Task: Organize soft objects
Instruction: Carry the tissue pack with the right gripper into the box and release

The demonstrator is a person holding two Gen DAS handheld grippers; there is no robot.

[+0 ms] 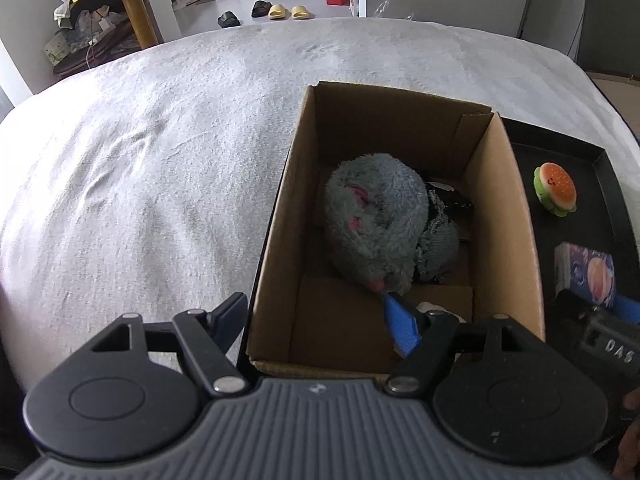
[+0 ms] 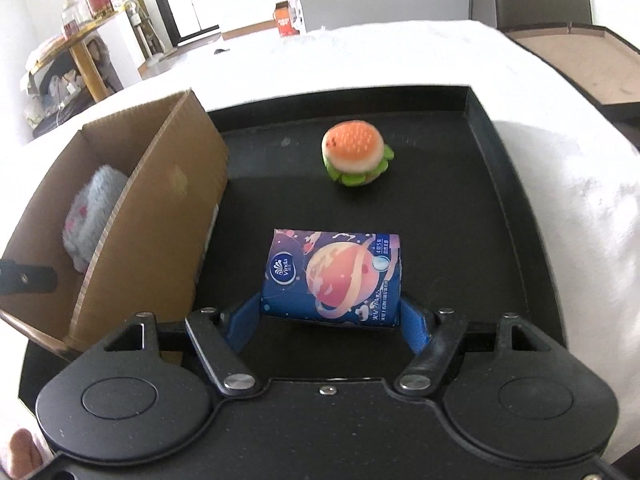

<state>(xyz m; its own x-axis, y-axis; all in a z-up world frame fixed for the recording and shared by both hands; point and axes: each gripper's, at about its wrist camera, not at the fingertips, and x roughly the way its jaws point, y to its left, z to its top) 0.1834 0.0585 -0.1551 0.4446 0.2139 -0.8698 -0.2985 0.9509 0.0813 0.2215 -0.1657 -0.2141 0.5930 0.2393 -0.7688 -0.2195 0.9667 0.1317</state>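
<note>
Ahead and left of the right gripper (image 2: 331,318) stands the cardboard box (image 2: 168,216), the grey plush (image 1: 372,220) already lying inside it. The black tray (image 2: 516,208) spreads under the claw. Its blue fingers flank the tissue pack (image 2: 332,276); whether they grip it I cannot tell. The burger toy (image 2: 356,154) sits farther ahead. The left gripper (image 1: 316,320) hangs wide open over the box's near end. Squeeze the pack gently and evenly, then lift clear of the box wall.

A white fuzzy bed cover (image 1: 160,152) carries a black tray (image 2: 516,208) and, beside it, a cardboard box (image 1: 516,216).
</note>
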